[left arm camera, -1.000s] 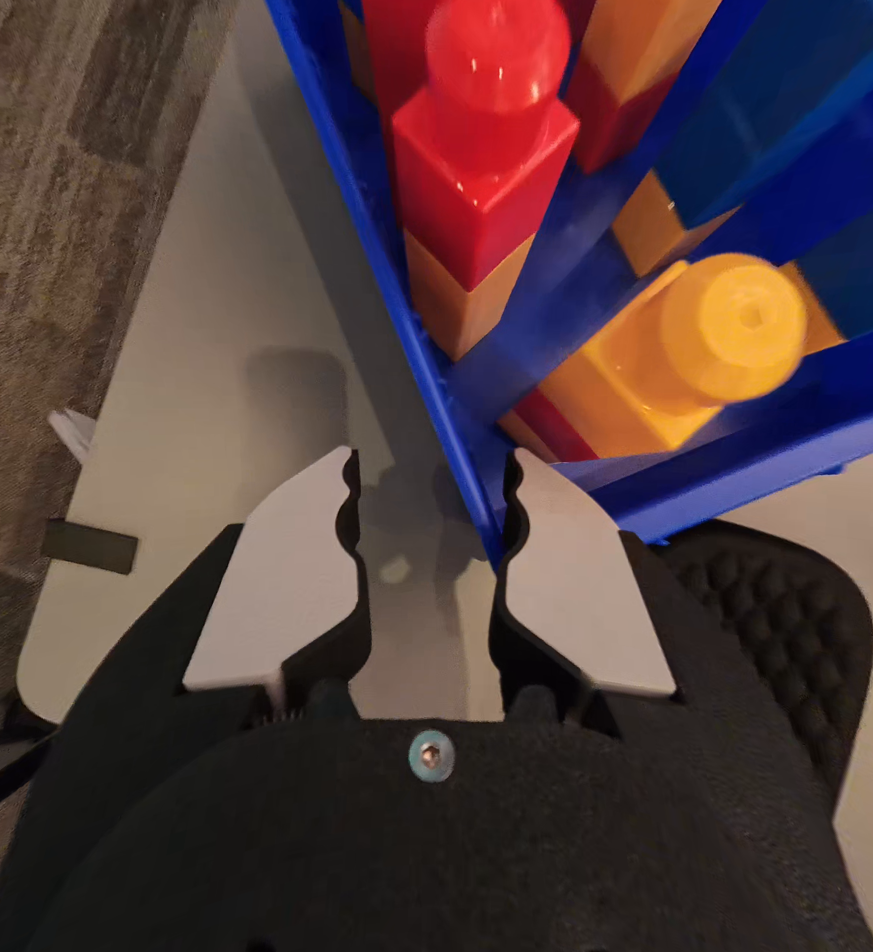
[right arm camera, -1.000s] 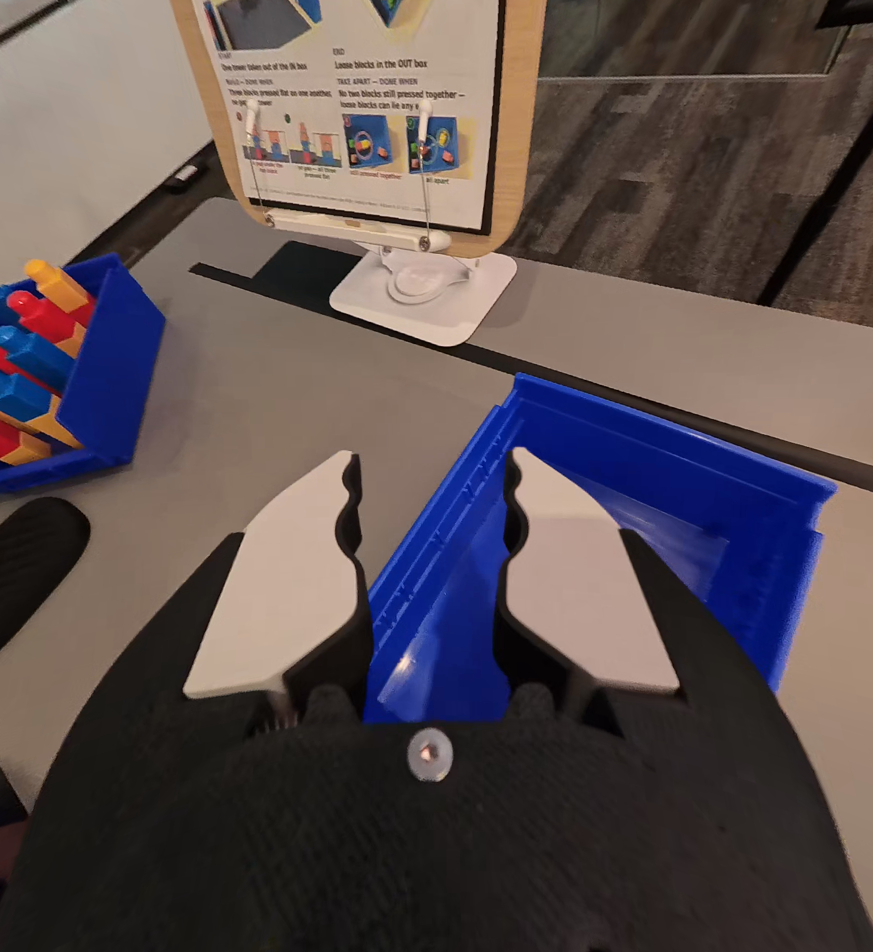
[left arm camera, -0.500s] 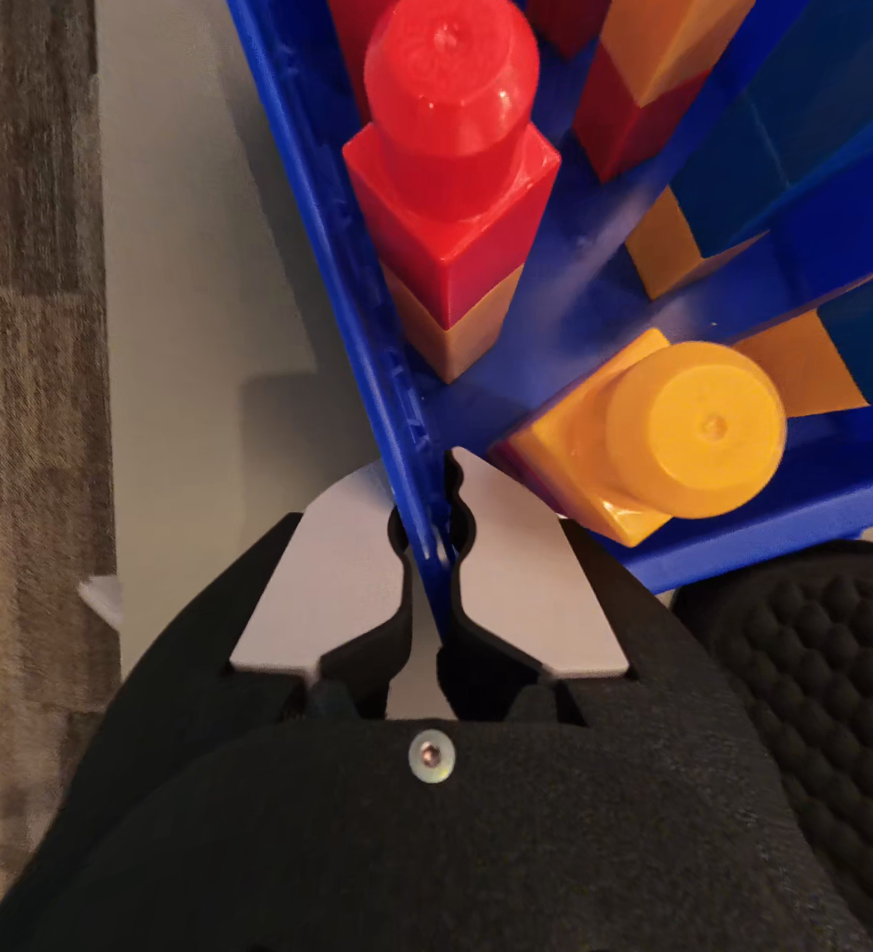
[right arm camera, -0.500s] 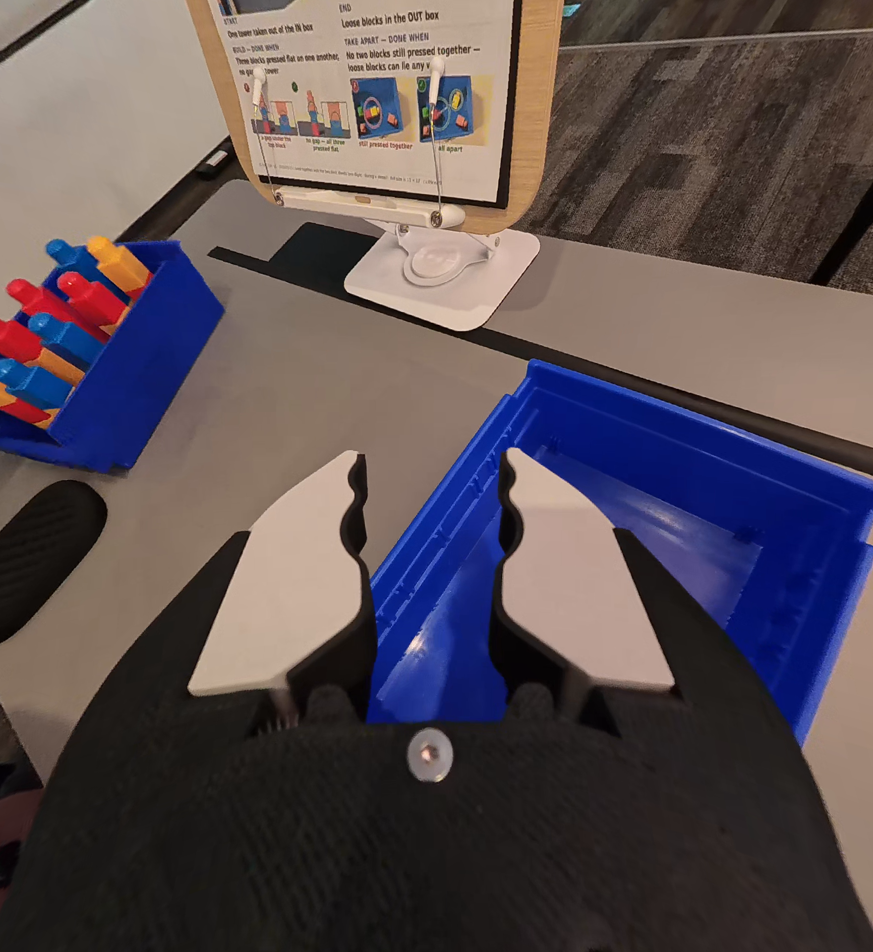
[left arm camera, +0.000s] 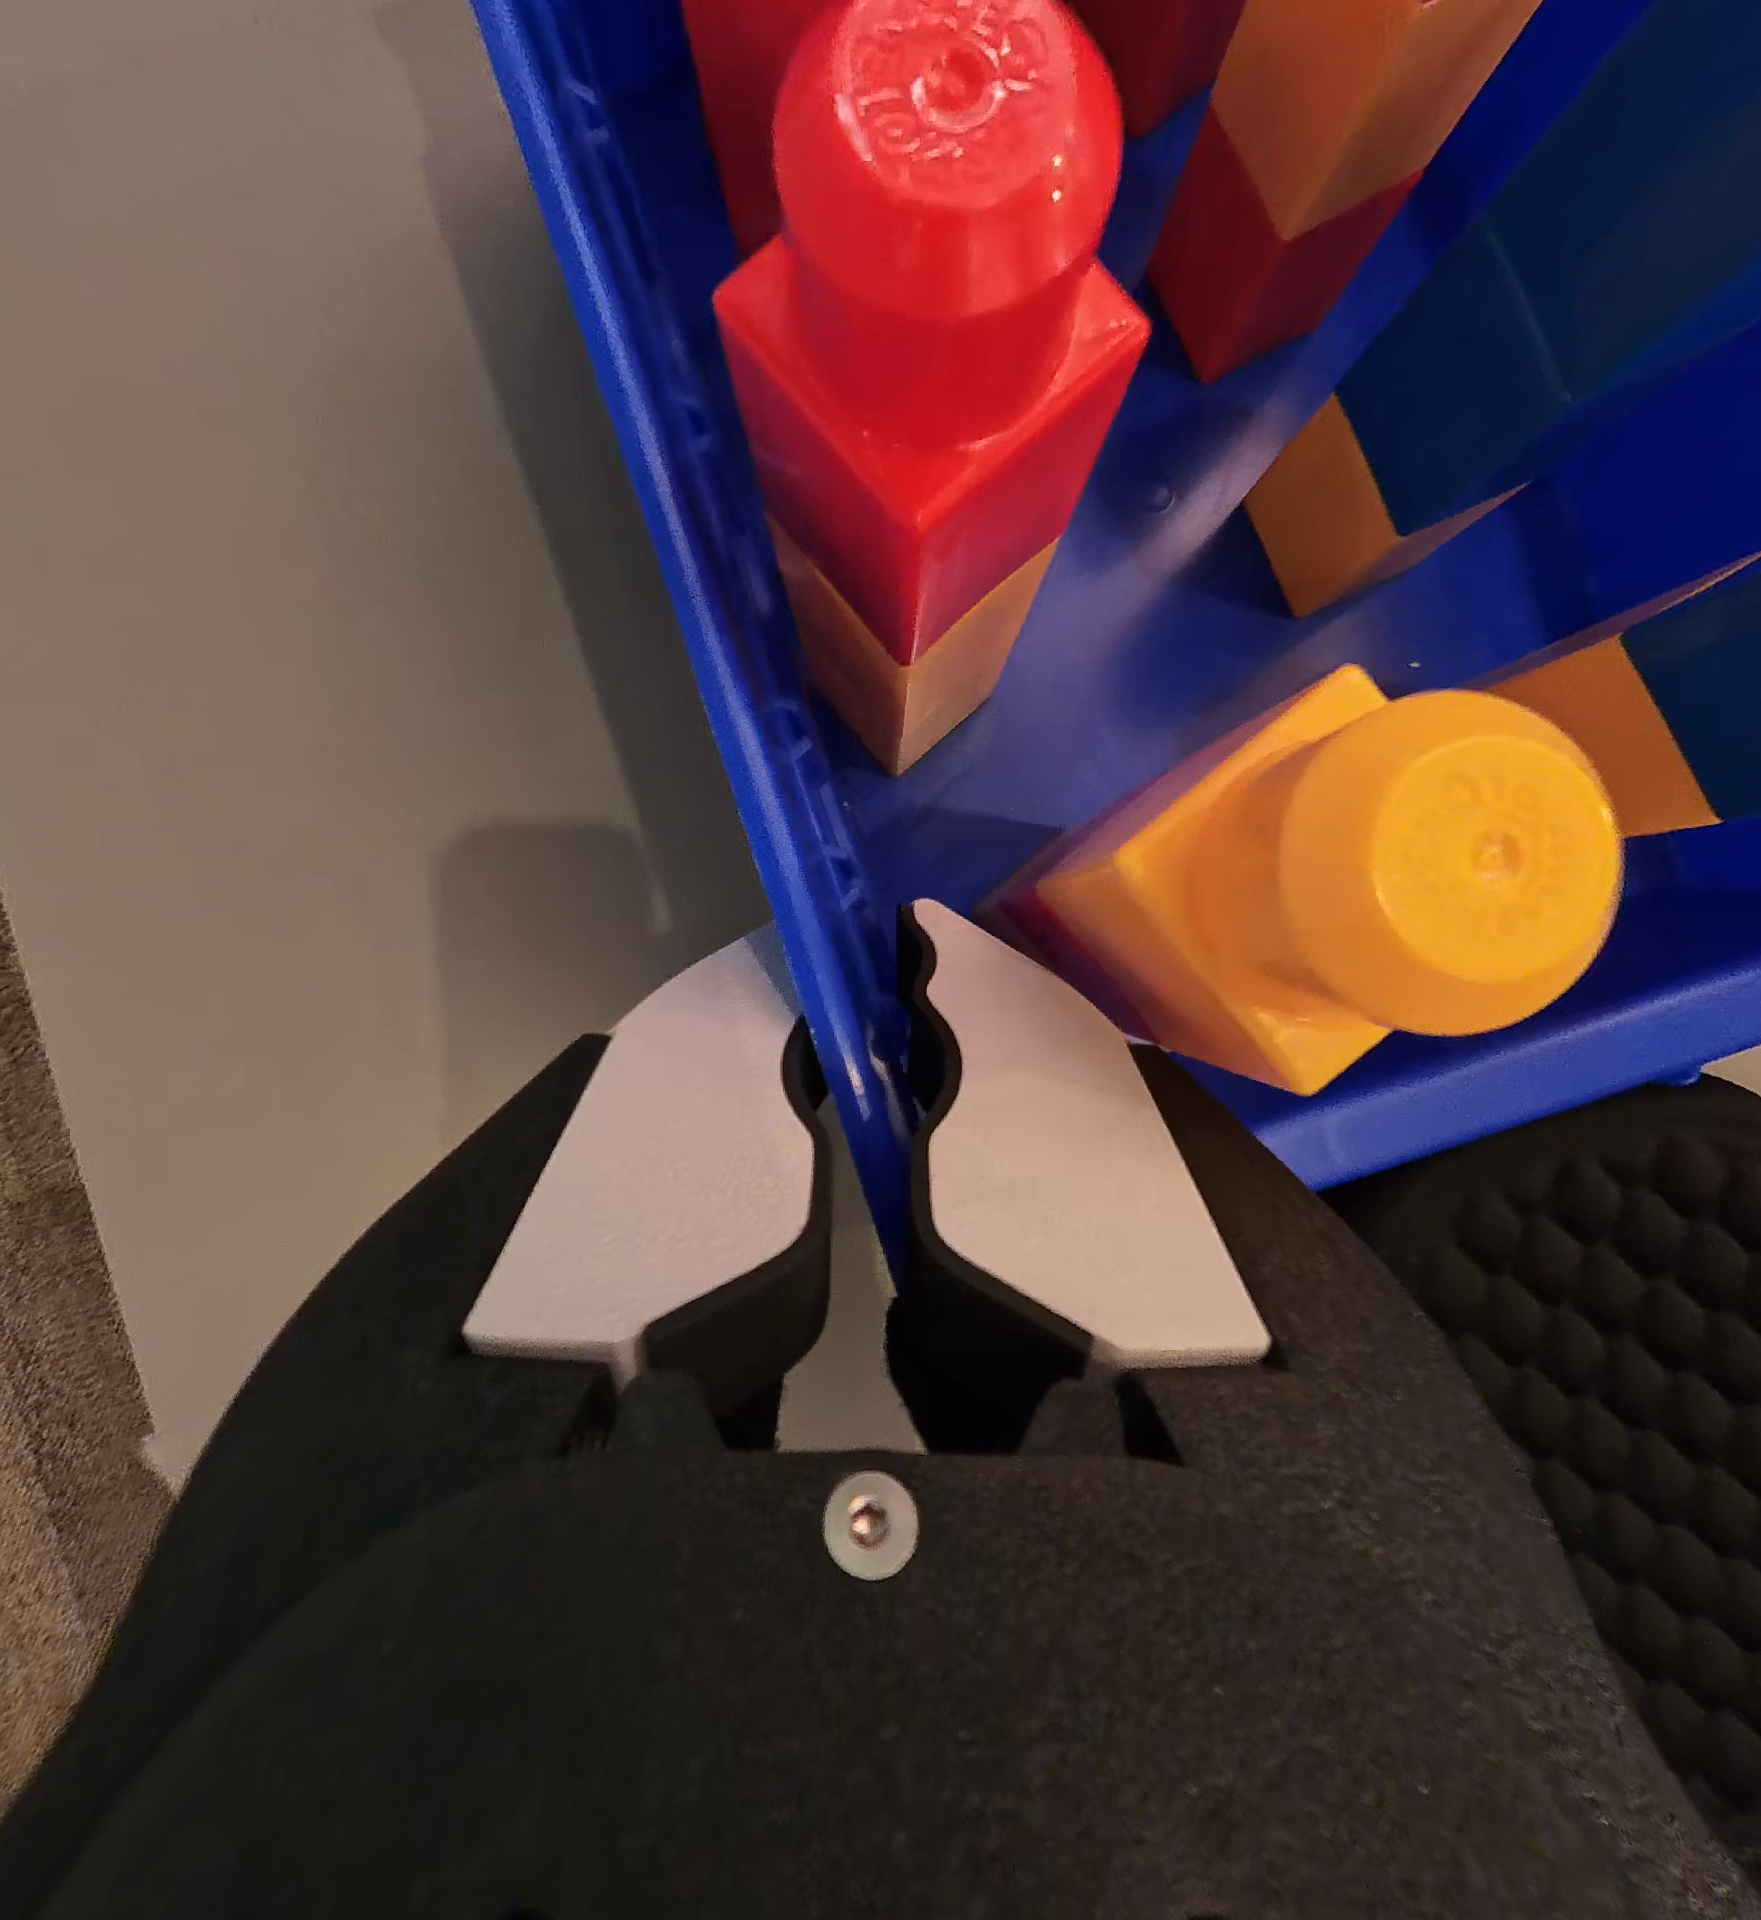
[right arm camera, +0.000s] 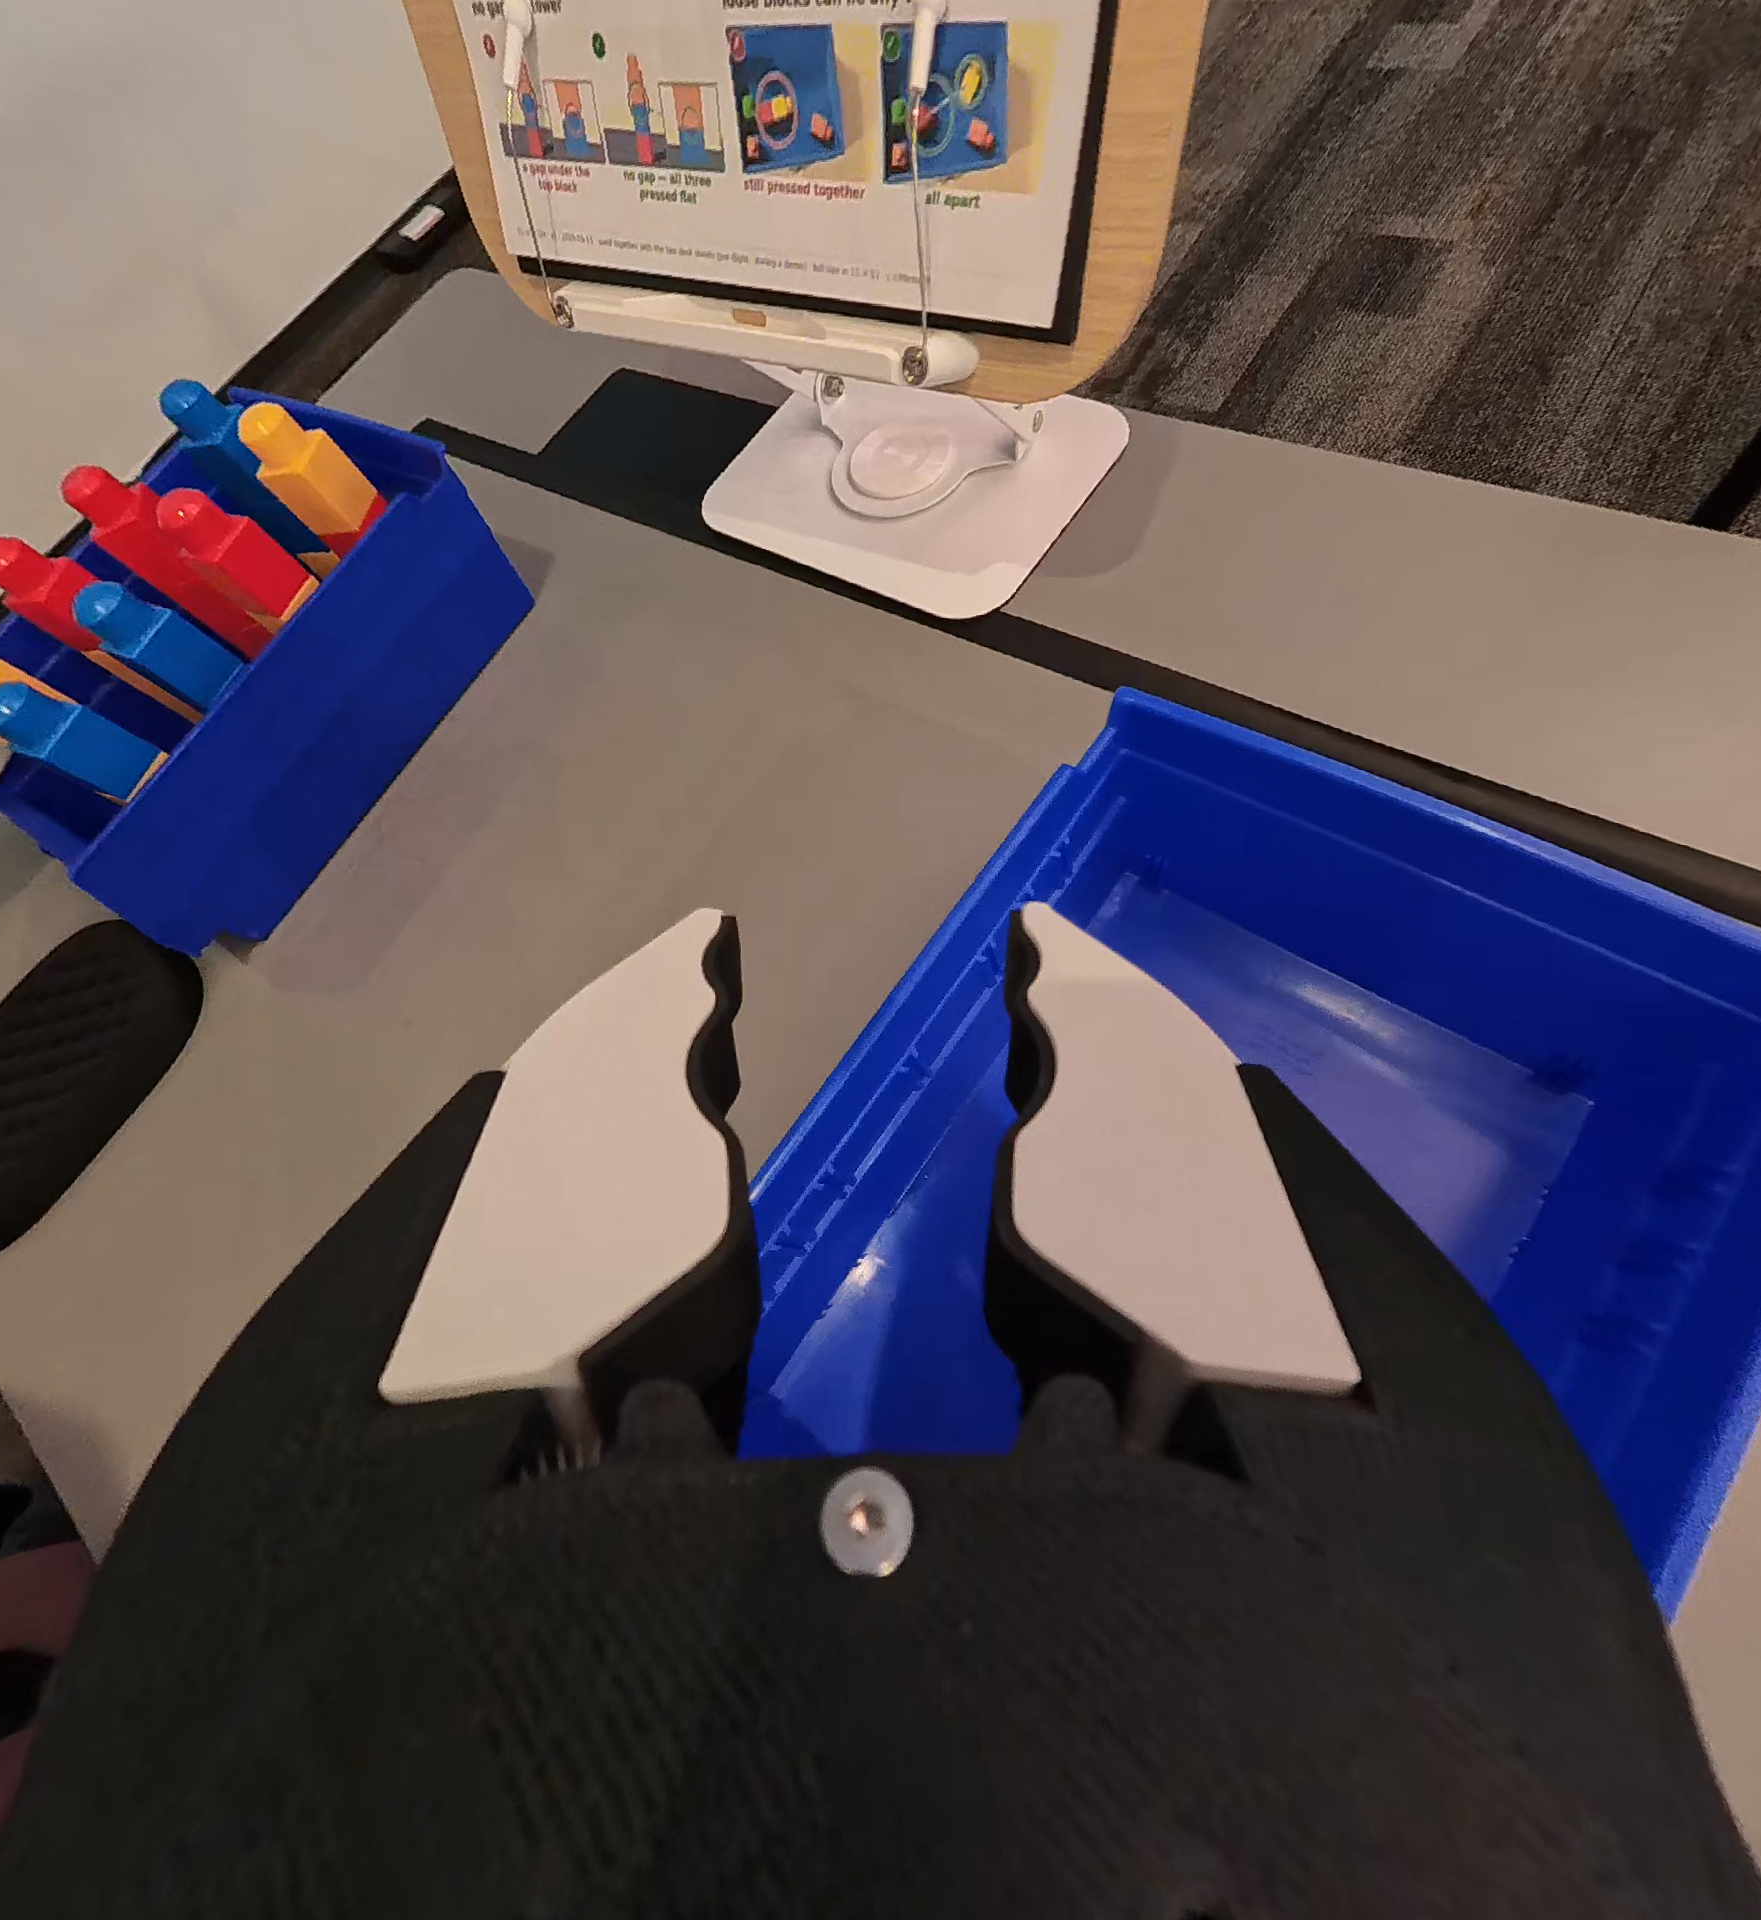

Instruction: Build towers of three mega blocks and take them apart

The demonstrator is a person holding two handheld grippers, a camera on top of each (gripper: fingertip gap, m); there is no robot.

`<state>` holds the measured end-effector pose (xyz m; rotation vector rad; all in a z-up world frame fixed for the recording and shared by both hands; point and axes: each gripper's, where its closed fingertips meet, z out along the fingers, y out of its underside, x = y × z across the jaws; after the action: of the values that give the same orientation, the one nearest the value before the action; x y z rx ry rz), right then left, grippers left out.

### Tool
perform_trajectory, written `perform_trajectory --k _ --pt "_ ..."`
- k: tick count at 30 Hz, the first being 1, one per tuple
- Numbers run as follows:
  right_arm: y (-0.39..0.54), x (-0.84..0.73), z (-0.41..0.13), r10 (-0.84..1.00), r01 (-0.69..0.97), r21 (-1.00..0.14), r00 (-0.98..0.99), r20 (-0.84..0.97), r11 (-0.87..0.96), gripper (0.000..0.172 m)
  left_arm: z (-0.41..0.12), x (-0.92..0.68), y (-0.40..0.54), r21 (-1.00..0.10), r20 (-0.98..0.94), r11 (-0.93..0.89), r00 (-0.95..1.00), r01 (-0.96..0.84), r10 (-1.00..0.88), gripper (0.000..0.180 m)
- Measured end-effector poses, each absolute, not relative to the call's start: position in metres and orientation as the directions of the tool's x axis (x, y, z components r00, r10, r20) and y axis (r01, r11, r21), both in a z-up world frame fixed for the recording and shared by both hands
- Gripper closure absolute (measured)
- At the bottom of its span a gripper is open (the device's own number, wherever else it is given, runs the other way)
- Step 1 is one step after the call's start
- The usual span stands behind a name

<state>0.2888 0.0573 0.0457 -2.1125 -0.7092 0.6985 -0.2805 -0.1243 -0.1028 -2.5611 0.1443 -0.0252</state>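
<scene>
Through my left wrist camera, my left fingers [left arm camera: 860, 997] are nearly closed and pinch the side wall of the blue bin [left arm camera: 647, 436] near its corner, one finger outside and one inside. The bin is full of towers. A red-topped tower [left arm camera: 933, 343] stands against that wall with an orange block beneath it, its long axis upright and its stud aimed up toward my camera. An orange-topped tower [left arm camera: 1375, 883] sits close beside my inner finger and leans, stud pointing toward the near wall.

Through my right wrist camera, my right fingers [right arm camera: 871, 940] are wide open and hold nothing. They hang over the near rim of the second blue bin [right arm camera: 1478, 862], which looks empty. The full bin [right arm camera: 315, 707] sits well apart to the left on the grey surface [right arm camera: 751, 748], with roughly eight towers inside, all slanting the same way in this wide view. An instruction board on a white stand [right arm camera: 917, 499] is at the back.

I judge the taking apart has not started: no loose blocks show anywhere, so every tower is left to do.
</scene>
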Motion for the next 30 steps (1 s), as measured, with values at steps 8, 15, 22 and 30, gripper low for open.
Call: perform_trajectory --k 8,15,22,30 --pt "0.058 0.288 0.045 0.677 0.255 -0.805 0.699 -0.229 -0.536 0.121 -0.088 -0.282 -0.123 -0.665 0.077 -0.747 0.995 0.004 -0.063 0.164" --pt "0.063 0.297 0.047 0.658 0.228 -0.814 0.716 -0.232 -0.534 0.121 0.003 -0.265 -0.163 -0.932 0.064 -0.355 0.997 0.072 0.034 0.144" --pt "0.068 0.298 0.036 0.641 0.247 -0.789 0.734 -0.227 -0.562 0.12 -0.026 -0.21 -0.165 -0.914 0.004 -0.402 0.989 0.063 0.147 0.117" --pt "0.063 0.291 0.034 0.659 0.276 -0.783 0.721 -0.215 -0.558 0.119 -0.069 -0.229 -0.136 -0.859 0.011 -0.478 0.94 0.184 0.341 0.104"
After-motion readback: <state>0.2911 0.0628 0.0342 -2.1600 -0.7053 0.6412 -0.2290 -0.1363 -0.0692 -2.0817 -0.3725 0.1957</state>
